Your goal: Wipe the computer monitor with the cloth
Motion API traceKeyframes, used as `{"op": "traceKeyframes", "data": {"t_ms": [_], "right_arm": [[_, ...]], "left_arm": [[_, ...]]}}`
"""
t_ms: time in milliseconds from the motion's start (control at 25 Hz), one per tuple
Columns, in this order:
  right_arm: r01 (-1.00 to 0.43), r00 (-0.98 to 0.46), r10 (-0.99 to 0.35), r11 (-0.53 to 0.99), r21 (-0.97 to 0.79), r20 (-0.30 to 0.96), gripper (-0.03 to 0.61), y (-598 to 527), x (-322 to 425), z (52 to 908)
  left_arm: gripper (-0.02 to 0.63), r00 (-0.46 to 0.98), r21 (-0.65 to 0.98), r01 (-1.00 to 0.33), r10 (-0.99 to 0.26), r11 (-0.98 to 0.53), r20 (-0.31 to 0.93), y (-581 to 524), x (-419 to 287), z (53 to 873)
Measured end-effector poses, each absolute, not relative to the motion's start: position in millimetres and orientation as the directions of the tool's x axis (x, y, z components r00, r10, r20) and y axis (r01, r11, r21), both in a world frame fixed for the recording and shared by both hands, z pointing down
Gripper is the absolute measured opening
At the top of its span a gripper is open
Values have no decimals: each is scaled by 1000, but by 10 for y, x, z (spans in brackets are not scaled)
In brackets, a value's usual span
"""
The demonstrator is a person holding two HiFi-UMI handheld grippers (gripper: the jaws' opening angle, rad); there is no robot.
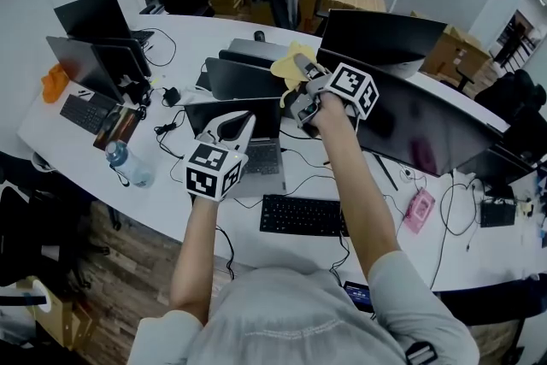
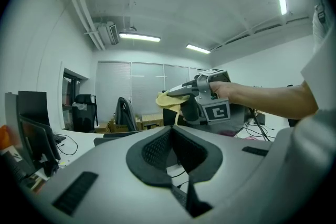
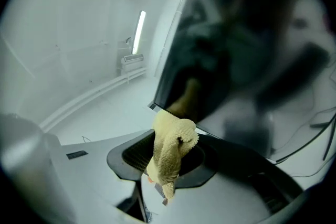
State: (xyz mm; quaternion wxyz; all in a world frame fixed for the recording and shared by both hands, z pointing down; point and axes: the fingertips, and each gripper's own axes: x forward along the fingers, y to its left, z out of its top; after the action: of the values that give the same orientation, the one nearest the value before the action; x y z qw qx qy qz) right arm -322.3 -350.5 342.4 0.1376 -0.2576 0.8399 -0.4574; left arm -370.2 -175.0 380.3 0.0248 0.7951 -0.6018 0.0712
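Your right claw (image 1: 301, 74) is clamped on the cloth (image 3: 173, 139), which bunches forward so that fabric (not claw) would meet the monitor (image 1: 427, 120), close by its dark corner. Your left claw (image 2: 173, 152) is closed and empty, held back out of the way.

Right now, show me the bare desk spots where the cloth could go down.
Bare desk lies between the far-left laptop and the mouse, and on the near side of the pink item. Cables crowd the middle around the keyboard.
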Motion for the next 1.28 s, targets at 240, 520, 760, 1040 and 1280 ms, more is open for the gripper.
{"op": "traceKeyframes", "data": {"t_ms": [240, 520, 760, 1040, 1280], "right_arm": [[-289, -838, -544, 514, -808, -46, 133, -3466, -3240, 3061], [-307, -822, -554, 630, -713, -135, 133, -3350, -2925, 2634], [-525, -763, -640, 692, -496, -85, 135, -3210, -2056, 2594], [-777, -627, -779, 622, -95, 25, 135, -2842, -902, 2745], [-875, -445, -891, 454, 168, 90, 135, -2411, 55, 2925]], "left_arm": [[20, 261, -61, -961, -957, -270, 124, -1725, -3677, 3683], [20, 253, -102, -960, -963, -262, 98, -1722, -3607, 3577], [20, 311, -154, -936, -948, -317, 67, -1888, -3253, 3418], [20, 442, -187, -880, -897, -436, 11, -2145, -2516, 3290], [20, 598, -231, -780, -802, -582, 1, -2195, -1665, 3322]]}}
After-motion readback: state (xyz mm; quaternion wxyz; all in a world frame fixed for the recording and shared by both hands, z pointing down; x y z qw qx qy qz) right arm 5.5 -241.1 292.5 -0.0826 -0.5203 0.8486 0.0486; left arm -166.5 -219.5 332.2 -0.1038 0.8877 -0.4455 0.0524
